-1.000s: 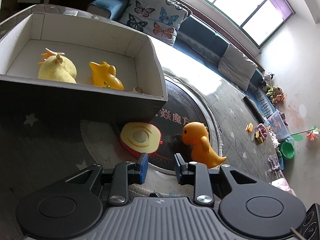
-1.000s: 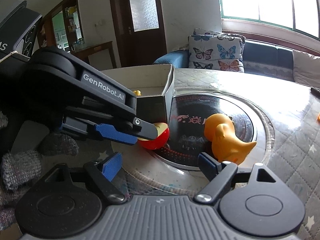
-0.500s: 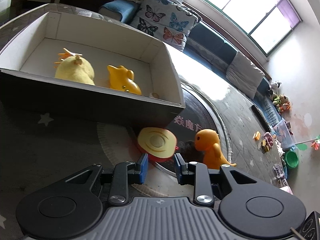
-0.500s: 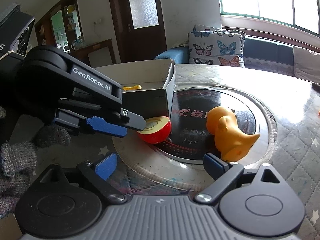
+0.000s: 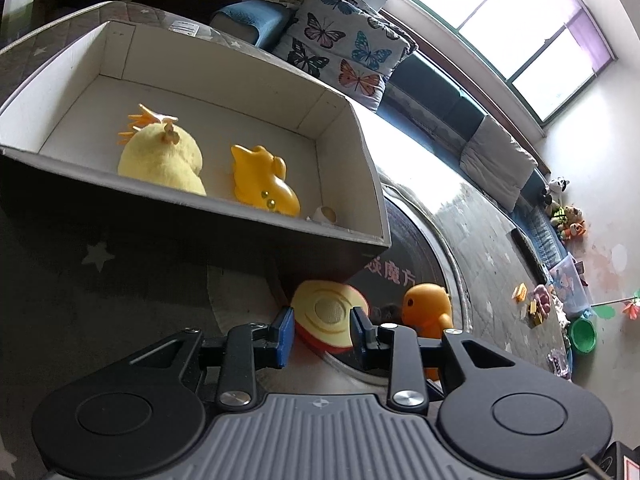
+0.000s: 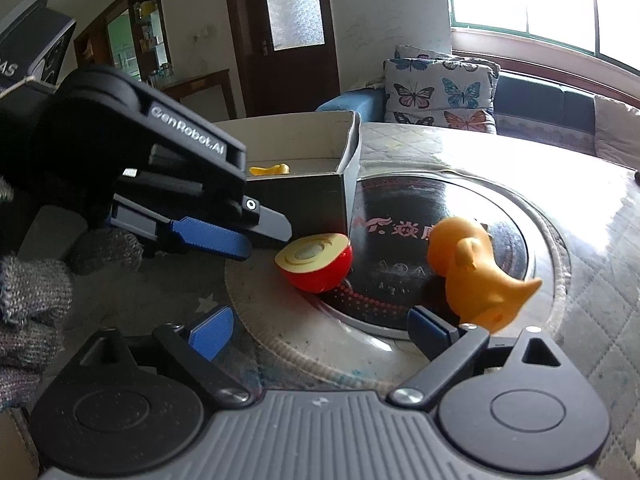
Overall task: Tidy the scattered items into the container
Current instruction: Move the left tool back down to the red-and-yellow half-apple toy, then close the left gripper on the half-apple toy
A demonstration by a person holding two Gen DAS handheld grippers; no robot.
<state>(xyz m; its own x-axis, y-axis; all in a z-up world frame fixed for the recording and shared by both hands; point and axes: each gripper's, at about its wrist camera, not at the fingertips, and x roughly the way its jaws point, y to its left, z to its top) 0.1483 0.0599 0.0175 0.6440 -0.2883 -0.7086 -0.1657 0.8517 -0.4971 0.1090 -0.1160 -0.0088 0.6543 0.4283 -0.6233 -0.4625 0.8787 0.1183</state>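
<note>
Left tongs (image 5: 322, 330) have advanced, part-open jaws now flanking the red-skinned half apple (image 5: 329, 316), ungripped, cut face up; right tongs (image 6: 320, 330) wide open, empty.

- A quilted star-print table cover (image 5: 100, 256) spreads over the table, with a round black glass plate (image 6: 420, 216) set in its middle.
- A cardboard box (image 5: 352, 184) stands beyond the left tongs' tips.
- A halved toy apple (image 6: 316, 260) rests at the plate's edge, before those tips.
- An orange toy dinosaur (image 6: 472, 272) stands on the plate, just past the right tongs' right finger.
</note>
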